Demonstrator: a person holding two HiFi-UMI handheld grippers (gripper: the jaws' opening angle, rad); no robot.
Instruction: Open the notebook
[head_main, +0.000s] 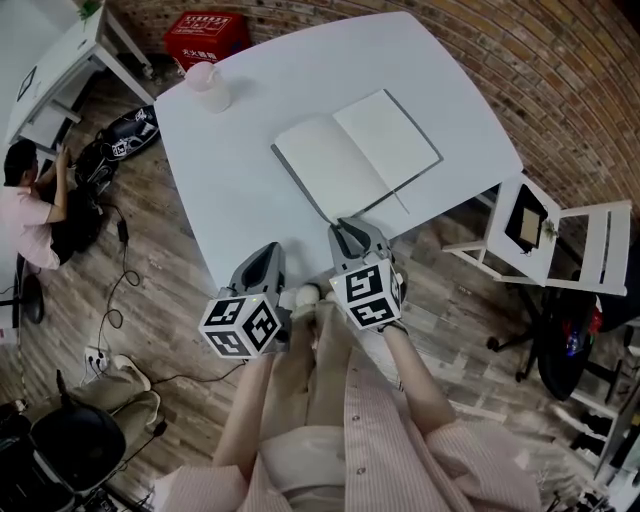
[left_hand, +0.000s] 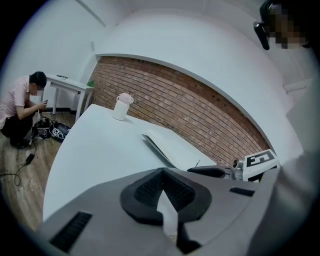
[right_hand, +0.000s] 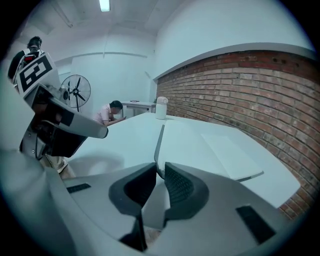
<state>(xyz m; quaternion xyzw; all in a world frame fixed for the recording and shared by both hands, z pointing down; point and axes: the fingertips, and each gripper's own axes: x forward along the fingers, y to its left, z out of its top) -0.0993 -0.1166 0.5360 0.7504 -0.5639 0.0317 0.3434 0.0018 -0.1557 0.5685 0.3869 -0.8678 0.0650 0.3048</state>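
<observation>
The notebook (head_main: 355, 150) lies open on the white table (head_main: 230, 190), two blank pages up, a thin ribbon trailing off its near edge. In the right gripper view the notebook (right_hand: 200, 142) spreads just beyond my jaws, its near corner right at the tips. My right gripper (head_main: 345, 230) (right_hand: 159, 167) sits at the table's near edge with a narrow gap between its pads and nothing pinched. To its left, my left gripper (head_main: 268, 252) (left_hand: 161, 171) is shut and empty, short of the notebook (left_hand: 175, 147).
A white lidded cup (head_main: 208, 88) stands at the table's far left corner. A red box (head_main: 207, 35) sits on the floor beyond it. A white folding chair (head_main: 540, 235) stands right of the table. A person (head_main: 25, 215) crouches at the far left among cables.
</observation>
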